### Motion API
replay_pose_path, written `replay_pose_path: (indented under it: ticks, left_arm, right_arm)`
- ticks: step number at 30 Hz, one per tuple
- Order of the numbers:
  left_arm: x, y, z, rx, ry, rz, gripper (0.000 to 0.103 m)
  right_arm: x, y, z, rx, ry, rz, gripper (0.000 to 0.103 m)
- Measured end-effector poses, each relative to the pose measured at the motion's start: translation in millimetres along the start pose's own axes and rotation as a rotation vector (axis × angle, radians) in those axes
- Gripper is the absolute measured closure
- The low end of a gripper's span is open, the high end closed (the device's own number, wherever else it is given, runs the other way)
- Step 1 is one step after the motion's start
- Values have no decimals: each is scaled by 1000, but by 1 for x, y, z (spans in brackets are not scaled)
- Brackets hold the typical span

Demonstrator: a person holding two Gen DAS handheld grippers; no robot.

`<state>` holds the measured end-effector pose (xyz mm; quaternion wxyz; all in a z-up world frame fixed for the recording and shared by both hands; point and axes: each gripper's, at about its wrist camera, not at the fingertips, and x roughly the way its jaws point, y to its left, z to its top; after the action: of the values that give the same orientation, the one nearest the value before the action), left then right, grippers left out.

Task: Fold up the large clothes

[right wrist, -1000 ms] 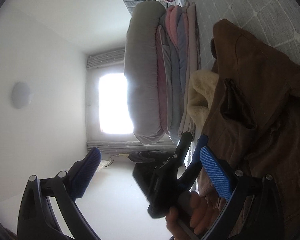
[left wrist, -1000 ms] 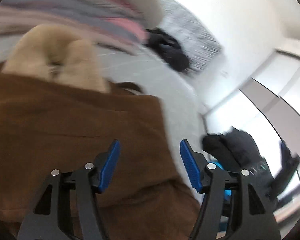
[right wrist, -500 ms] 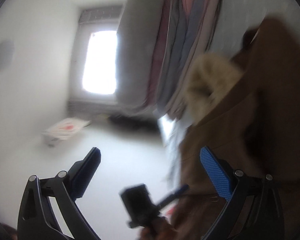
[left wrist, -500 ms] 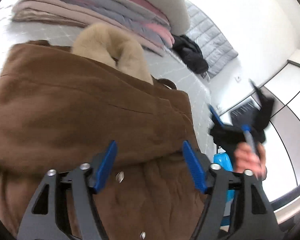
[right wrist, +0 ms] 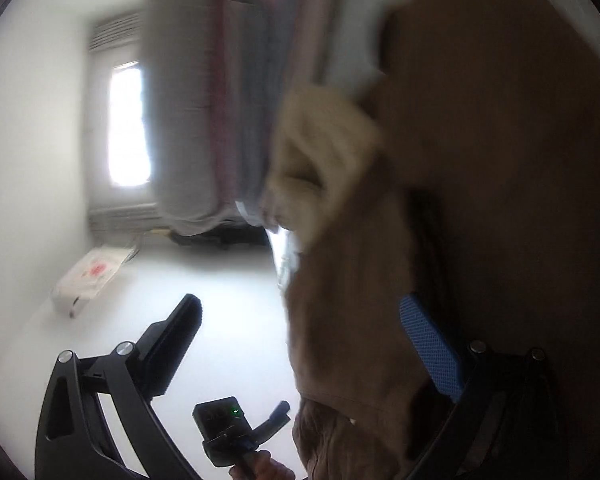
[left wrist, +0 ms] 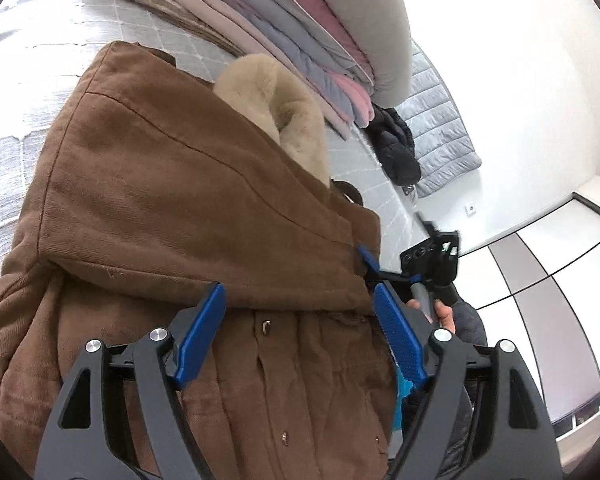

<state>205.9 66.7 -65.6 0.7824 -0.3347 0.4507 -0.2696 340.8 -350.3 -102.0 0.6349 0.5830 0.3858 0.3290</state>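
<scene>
While the brown coat (left wrist: 188,208) lay spread on the grey quilted bed (left wrist: 16,92), my left gripper (left wrist: 298,332) hovered over its snap-button front with its fingers wide apart, holding nothing. Beyond sat the cream fur collar (left wrist: 288,112) and a stack of folded bedding (left wrist: 300,40). My right gripper (right wrist: 300,344) (that view was badly blurred) was spread wide, coat fabric between its fingers, ungripped.
</scene>
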Motion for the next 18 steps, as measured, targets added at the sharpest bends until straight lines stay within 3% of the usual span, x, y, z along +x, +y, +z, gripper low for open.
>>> replay_pose_path:
  ticks: [4,6,8,10,12,16,18]
  left_arm:
    - [-1,-4,3,-4,-28,-51,30]
    - [-4,-8,6,9,-34,-72,30]
    - [-8,-11,6,25,-41,-91,30]
    - [-12,-13,6,51,-54,-85,30]
    - [-17,-13,7,75,-76,-53,29]
    - [-29,-12,10,115,-131,53,25]
    - [-31,-12,9,131,-146,126,25]
  right_arm:
    - [21,21,12,-29,38,45,7]
    - [38,11,22,-28,67,-28,7]
    - [52,-10,37,-18,42,-196,7]
    - [52,-28,41,29,15,-216,7]
    - [48,-9,30,-33,2,-208,7]
    - [41,30,-24,-165,105,-131,7]
    - [36,31,-48,-183,155,-158,7]
